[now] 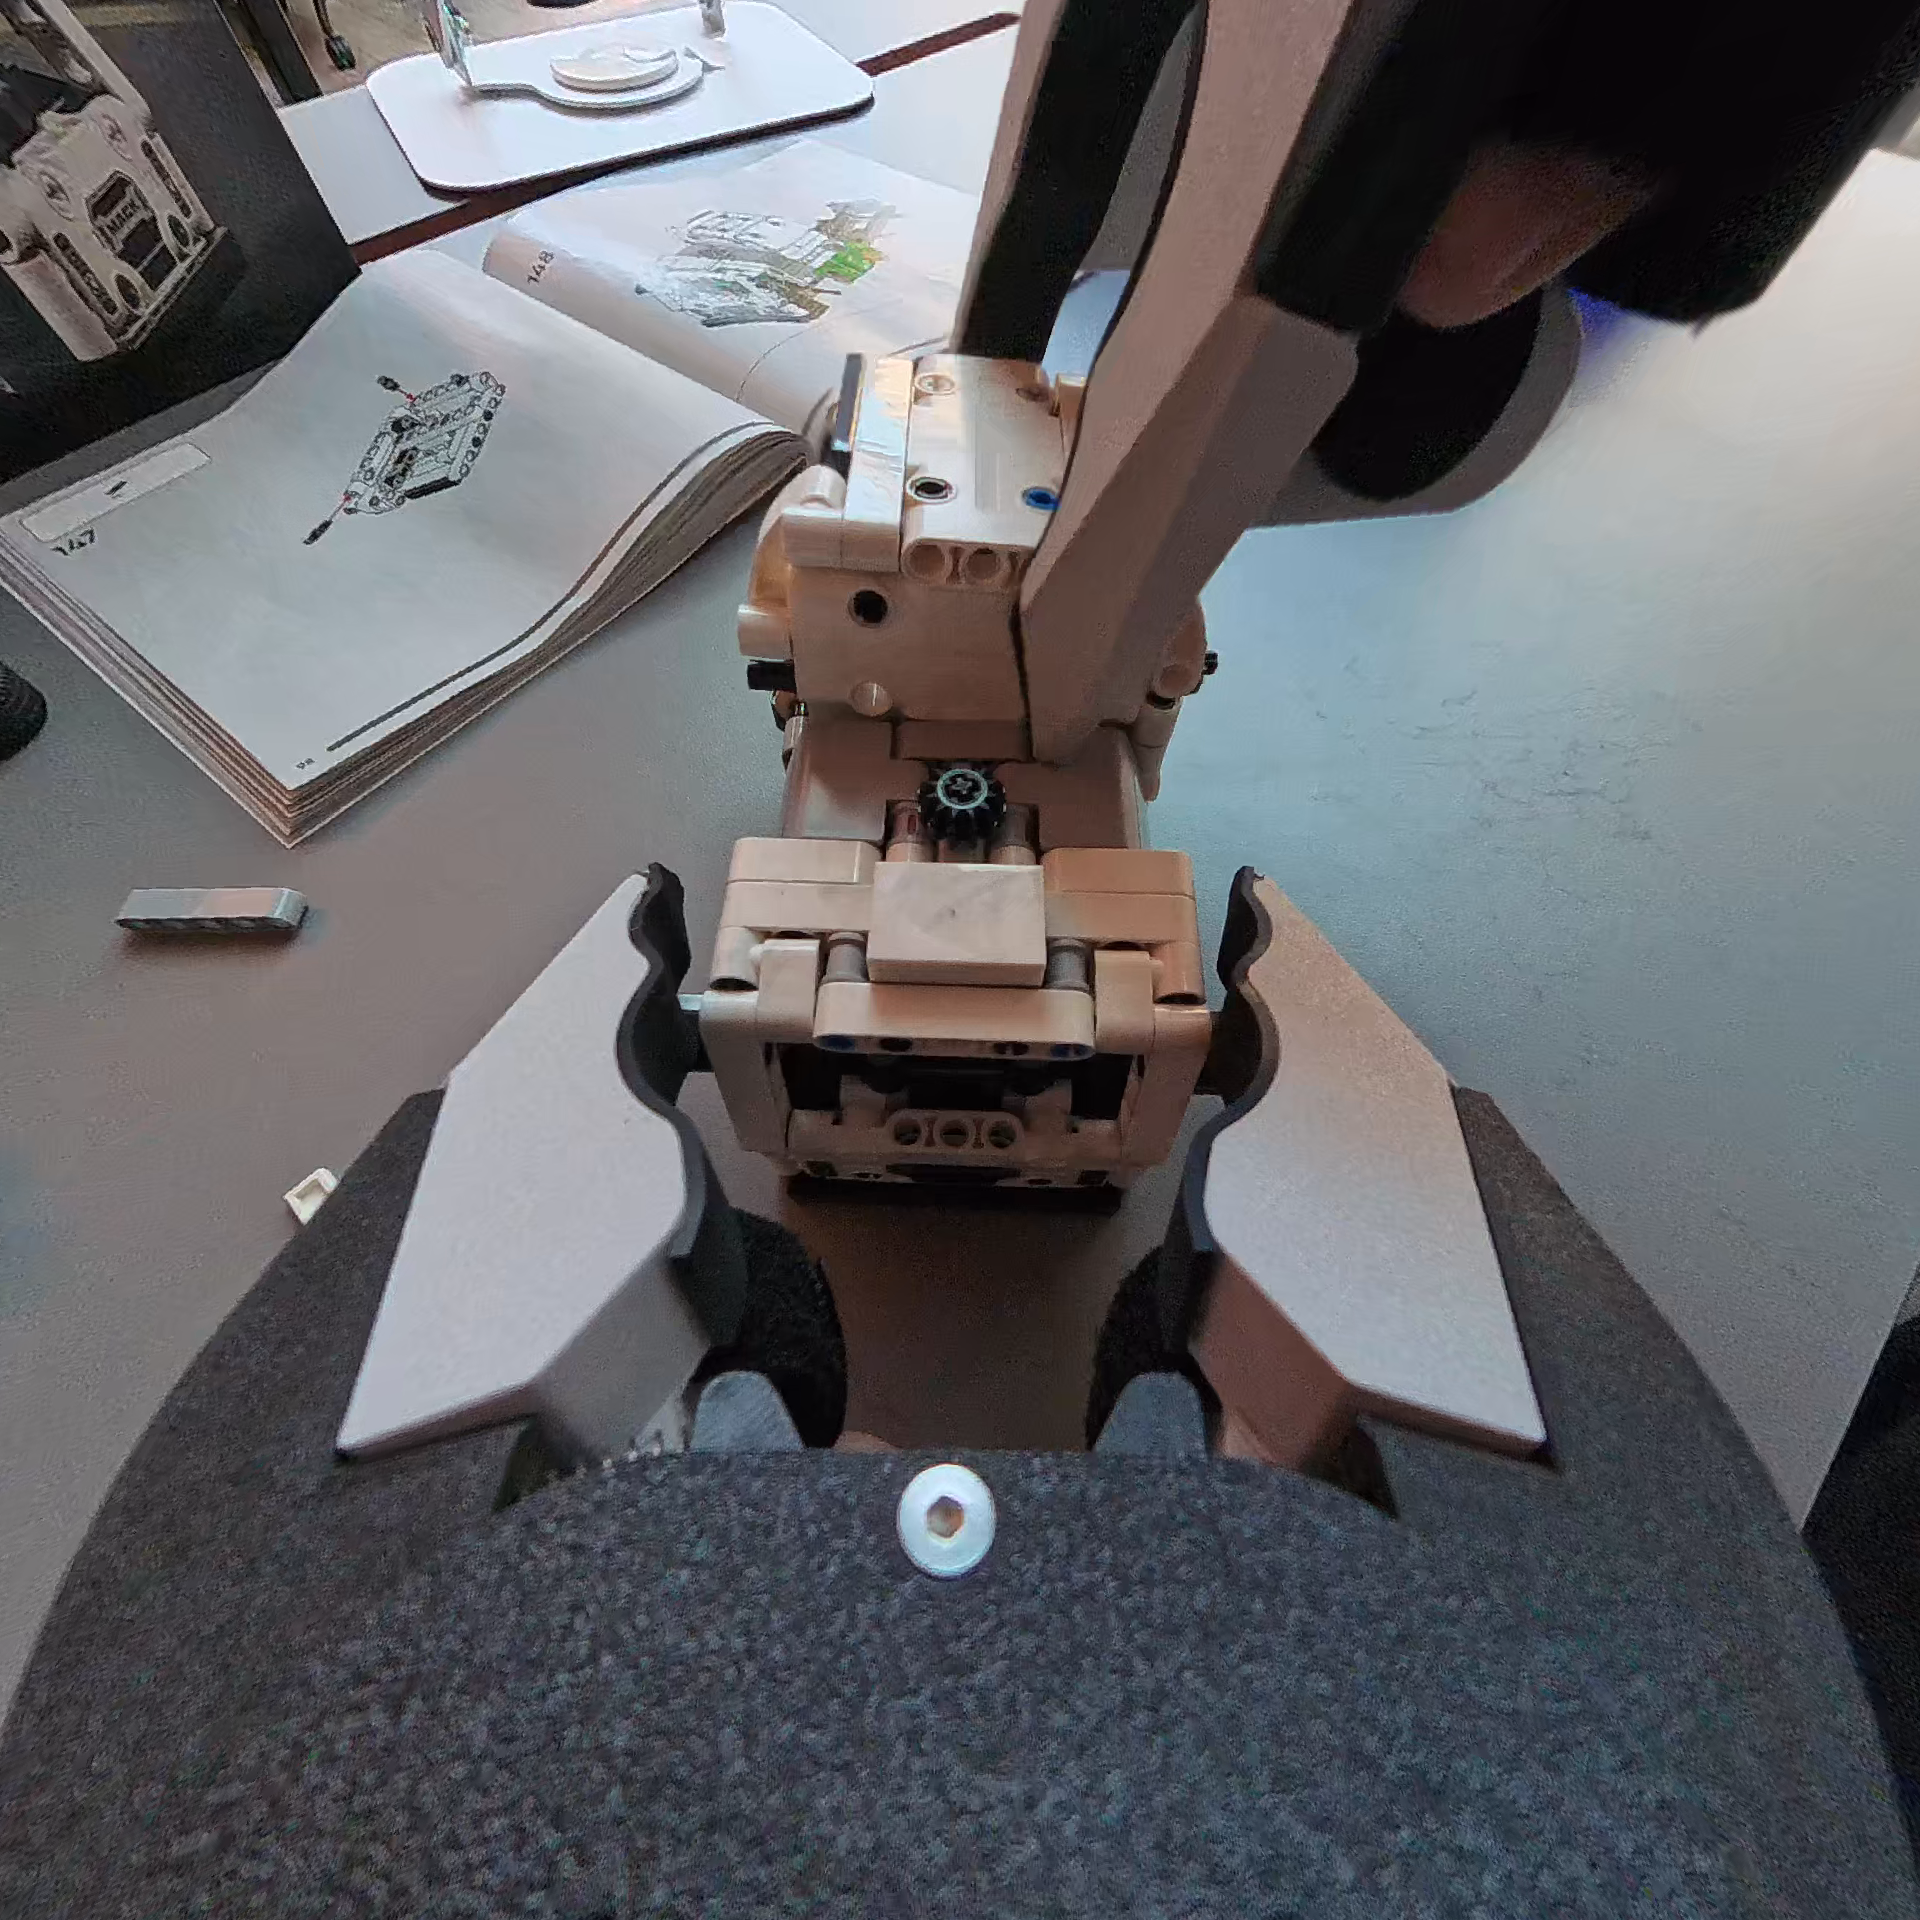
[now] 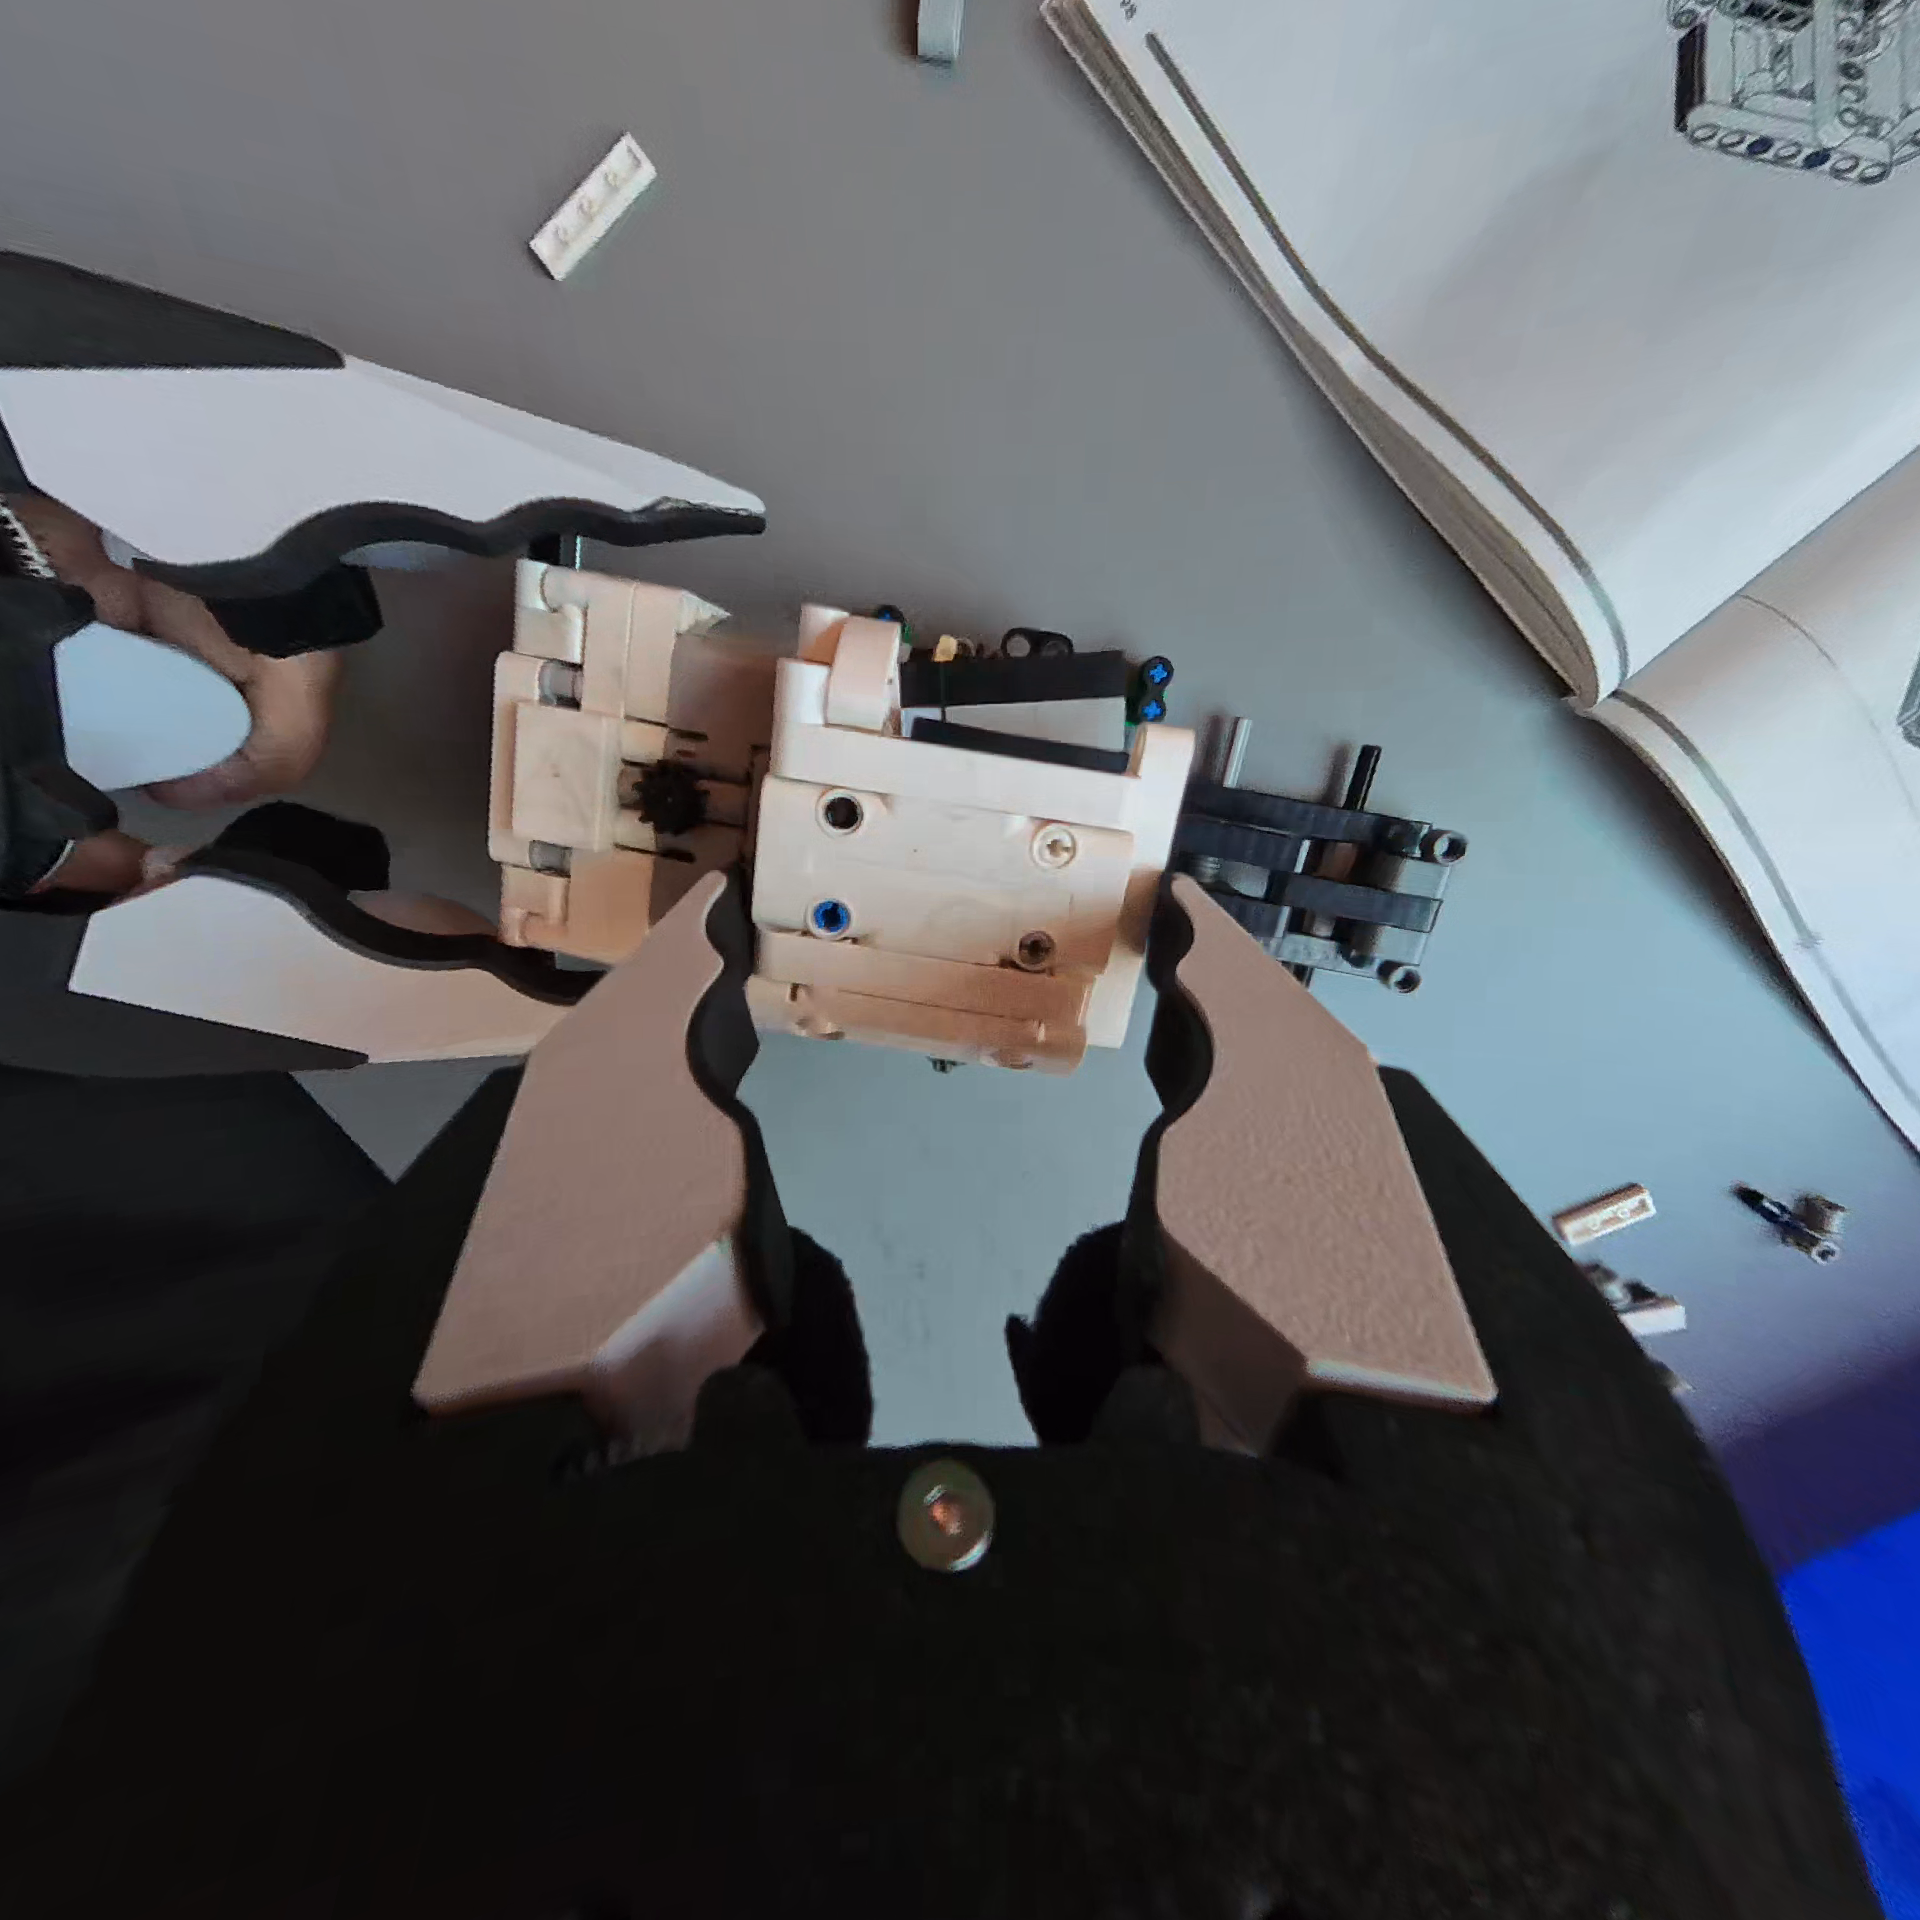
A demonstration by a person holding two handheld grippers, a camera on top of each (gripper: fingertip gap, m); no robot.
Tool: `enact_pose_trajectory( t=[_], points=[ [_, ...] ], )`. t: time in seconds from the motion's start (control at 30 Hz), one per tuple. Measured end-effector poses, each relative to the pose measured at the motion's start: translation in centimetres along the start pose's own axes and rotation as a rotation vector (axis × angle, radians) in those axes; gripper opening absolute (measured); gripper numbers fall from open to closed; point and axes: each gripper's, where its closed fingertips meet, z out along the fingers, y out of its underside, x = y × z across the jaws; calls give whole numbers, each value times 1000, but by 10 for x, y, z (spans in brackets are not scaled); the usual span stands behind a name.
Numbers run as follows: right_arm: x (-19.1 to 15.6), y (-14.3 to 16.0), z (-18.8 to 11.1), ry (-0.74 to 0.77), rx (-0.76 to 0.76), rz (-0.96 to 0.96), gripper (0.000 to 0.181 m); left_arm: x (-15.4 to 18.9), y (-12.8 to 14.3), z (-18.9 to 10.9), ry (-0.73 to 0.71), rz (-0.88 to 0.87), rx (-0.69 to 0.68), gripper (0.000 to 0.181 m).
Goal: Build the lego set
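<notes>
Gripping the white lego model (image 1: pixel 956 935) at both ends — my left gripper (image 1: pixel 951 997) clamps its near block, my right gripper (image 2: pixel 940 935) pinches the taller block; a black gear (image 1: pixel 956 800) sits between.

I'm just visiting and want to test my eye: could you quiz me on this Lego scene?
1. True or false: the instruction book lies closed.
2. What colour is the small gear on top of the Lego model?
3. The left gripper stands around which end of the model: A, the end beside the gear, or B, the dark grey end?

Key: 1 false, it lies open. 2 black. 3 A; the right gripper straddles the tall white block.
</notes>
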Motion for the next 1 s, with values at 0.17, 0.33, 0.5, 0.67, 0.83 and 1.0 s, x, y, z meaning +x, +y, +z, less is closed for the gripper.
enact_pose_trajectory(
  t=[0.17,0.33,0.5,0.67,0.83,1.0],
  points=[
    [1,7,-2,-29,-91,49,74,4,0,2,21,13,-13,101],
    [1,4,-2,-103,-119,104,73,2,-1,2,12,10,-10,101],
    [2,3,-1,-82,-66,77,75,1,-1,3,9,12,-14,101],
    [3,4,-7,31,87,31,73,1,-1,4,12,8,-14,101],
    [4,4,-12,170,368,49,71,1,-1,4,9,1,-12,101],
    [1,26,-16,171,653,98,67,2,-1,3,19,5,-31,101]
  ],
)
